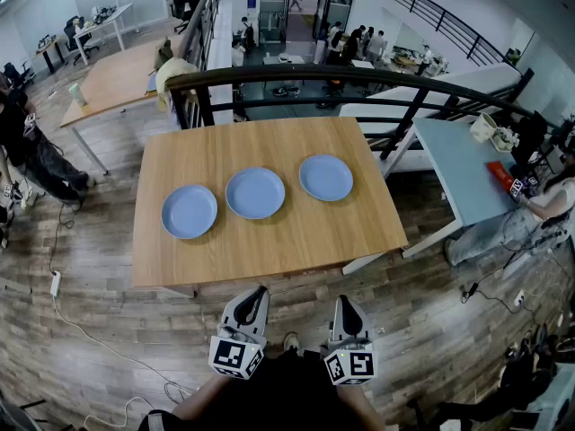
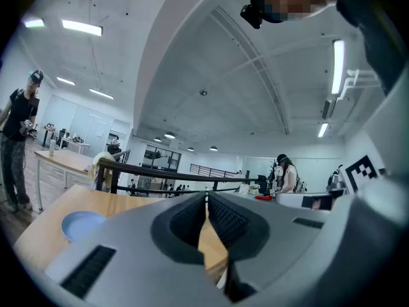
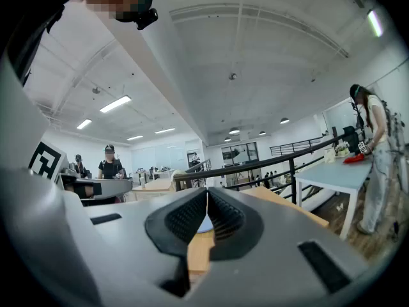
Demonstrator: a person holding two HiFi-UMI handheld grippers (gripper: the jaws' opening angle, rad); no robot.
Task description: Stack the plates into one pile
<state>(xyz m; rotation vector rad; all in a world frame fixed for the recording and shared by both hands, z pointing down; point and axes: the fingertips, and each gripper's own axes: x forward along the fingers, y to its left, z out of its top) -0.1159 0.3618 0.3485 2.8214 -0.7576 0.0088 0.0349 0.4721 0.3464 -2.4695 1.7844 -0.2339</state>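
Left plate, middle plate and right plate in a row on the desk, with both tools before its near edge.

The left plate lies toward the desk's left side. The middle plate lies near its centre, a little farther back, and the right plate lies farther right and farther back again. All three are apart, none touching. The left tool and right tool sit side by side just off the desk's near edge, over the floor. A railing runs behind the desk's far edge. A second desk stands to the right of the desk, and a third desk stands behind it to the left.
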